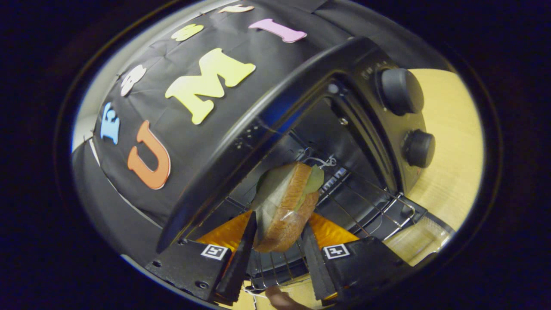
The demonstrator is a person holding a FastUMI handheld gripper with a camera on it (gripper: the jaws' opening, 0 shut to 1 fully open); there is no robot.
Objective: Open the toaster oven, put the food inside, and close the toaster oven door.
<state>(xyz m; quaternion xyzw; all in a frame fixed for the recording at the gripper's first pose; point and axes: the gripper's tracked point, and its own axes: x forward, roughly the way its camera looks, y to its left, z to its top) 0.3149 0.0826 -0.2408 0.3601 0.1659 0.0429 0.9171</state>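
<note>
Sandwich [284, 206] clenched between my gripper [277, 254] fingers, poised at the open toaster oven [344, 107] mouth just above the wire rack [366, 202], so I judge I'm mid-insertion; next I need to push further in, release, withdraw, shut the door.

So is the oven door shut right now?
No: the black toaster oven stands open, its wire rack exposed, while the gripper jaws press a wrapped brown-bread sandwich at its mouth.

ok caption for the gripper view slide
Gripper shut on a wrapped sandwich, held at the wire rack of the open toaster oven.
</note>
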